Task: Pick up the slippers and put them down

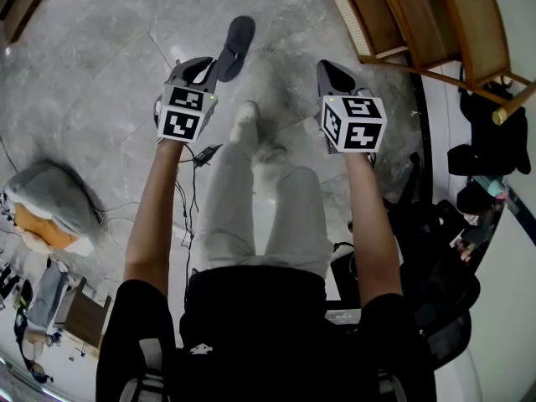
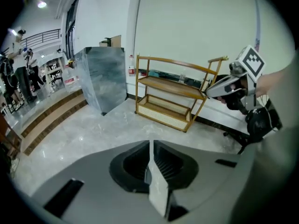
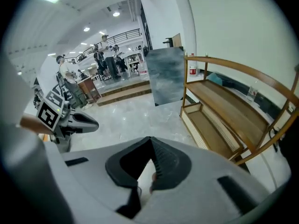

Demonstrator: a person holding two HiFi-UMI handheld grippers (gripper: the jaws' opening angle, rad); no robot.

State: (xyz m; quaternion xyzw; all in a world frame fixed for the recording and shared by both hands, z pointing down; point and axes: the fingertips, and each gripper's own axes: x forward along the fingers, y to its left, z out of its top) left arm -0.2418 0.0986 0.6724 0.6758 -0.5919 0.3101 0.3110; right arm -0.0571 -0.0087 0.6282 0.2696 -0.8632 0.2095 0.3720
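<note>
L gripper (image 1: 205, 72) was clamped on a dark slipper (image 1: 235, 44), held up off the marble floor (image 1: 92, 82), w/ the slipper sticking out past the tips. R gripper (image 1: 333, 74), alongside, had jaws together, nothing betw. them. A wooden shelf (image 1: 427, 23) stood beyond.

1. Your left gripper (image 1: 209, 67) and right gripper (image 1: 325, 69) are showing grey, each cube wearing black-and-white square markers.
2. The slipper (image 1: 237, 44) at top centre is showing dark grey.
3. The floor (image 1: 92, 74) is showing pale grey marble with darker veins.
4. The rack (image 1: 435, 15) at upper right is showing warm brown wood.
5. You are wearing light beige trousers (image 1: 251, 199) and a black shirt (image 1: 251, 325).
</note>
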